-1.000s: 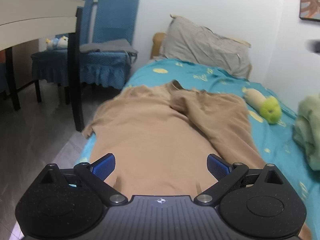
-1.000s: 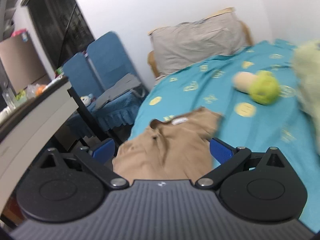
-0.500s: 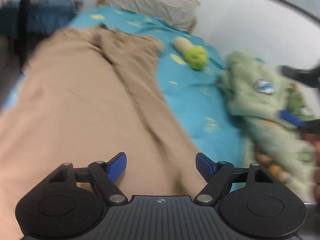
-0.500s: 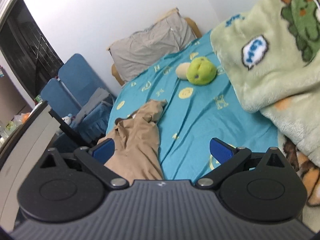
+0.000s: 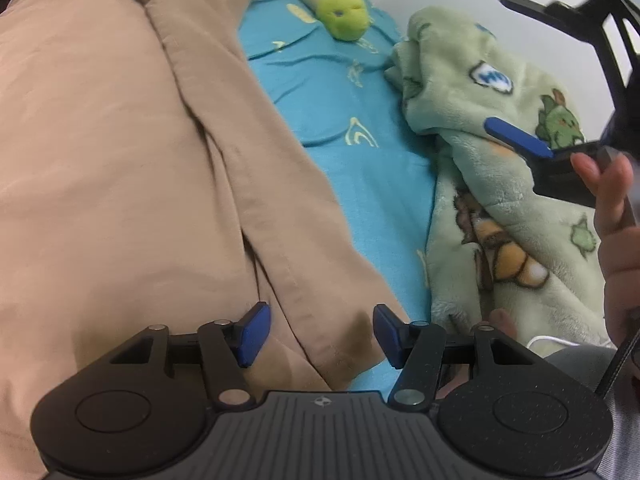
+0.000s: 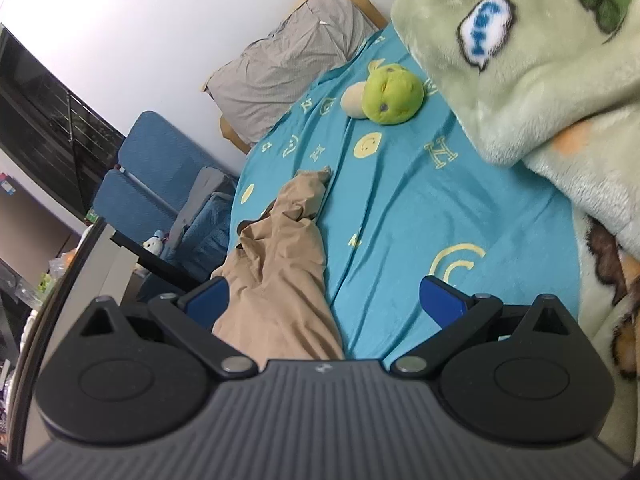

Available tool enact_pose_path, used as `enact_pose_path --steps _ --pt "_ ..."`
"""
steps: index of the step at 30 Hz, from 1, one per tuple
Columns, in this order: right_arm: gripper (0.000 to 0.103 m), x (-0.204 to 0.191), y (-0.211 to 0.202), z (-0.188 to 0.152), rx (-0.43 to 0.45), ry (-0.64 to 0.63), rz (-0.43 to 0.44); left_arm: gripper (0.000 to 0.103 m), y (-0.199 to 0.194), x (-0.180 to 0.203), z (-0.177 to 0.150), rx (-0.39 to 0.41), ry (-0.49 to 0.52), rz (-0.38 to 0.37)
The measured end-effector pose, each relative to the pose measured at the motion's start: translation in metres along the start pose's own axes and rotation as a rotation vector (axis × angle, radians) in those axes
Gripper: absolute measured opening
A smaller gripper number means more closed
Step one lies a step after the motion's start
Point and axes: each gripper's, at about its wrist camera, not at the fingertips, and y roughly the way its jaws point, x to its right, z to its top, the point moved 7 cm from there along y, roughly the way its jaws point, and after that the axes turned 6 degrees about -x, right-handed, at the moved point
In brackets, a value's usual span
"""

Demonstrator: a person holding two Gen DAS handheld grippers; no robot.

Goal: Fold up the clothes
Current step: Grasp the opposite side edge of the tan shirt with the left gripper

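A tan garment [image 5: 120,160] lies spread on the teal bedsheet [image 5: 340,128], with one side folded inward along its length. My left gripper [image 5: 320,334] is open and low over the garment's near right hem corner, jaws on either side of the folded edge. My right gripper [image 6: 324,300] is open and empty, above the sheet with the tan garment [image 6: 280,272] under its left finger. In the left wrist view the right gripper [image 5: 516,140] shows at the right, over the green blanket, held by a hand.
A light green cartoon blanket [image 5: 500,184] is heaped along the right of the bed, against the wall. A green and beige plush toy [image 6: 388,94] lies near the grey pillow [image 6: 288,68]. Blue chairs [image 6: 156,184] and a desk edge [image 6: 92,272] stand left of the bed.
My left gripper has swung right and down to the garment's near right hem, its jaws narrowing a little. My right gripper has moved right toward the green blanket, staying open.
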Motion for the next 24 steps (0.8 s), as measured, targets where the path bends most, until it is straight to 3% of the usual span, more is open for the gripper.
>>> enact_pose_path --steps 1,2,9,15,18,24 --pt "0.103 0.0 0.001 0.0 -0.003 0.0 0.0 0.014 0.0 -0.001 0.002 0.002 -0.005 0.006" --pt "0.103 0.0 0.001 0.0 -0.005 0.0 0.0 0.003 -0.001 -0.003 0.003 0.0 -0.021 -0.004" --pt "0.103 0.006 0.004 -0.001 -0.015 0.02 -0.023 0.002 -0.043 0.006 0.011 0.056 -0.069 -0.127" --pt "0.103 0.006 0.006 -0.001 -0.02 0.016 -0.038 0.001 -0.1 0.0 0.005 0.048 -0.131 -0.19" --pt "0.103 0.004 0.01 -0.004 -0.032 0.001 -0.051 0.001 -0.117 -0.019 -0.002 0.011 -0.135 -0.087" --pt "0.103 -0.012 0.016 -0.011 -0.048 -0.094 -0.071 0.002 -0.107 -0.064 -0.019 -0.064 -0.032 0.295"
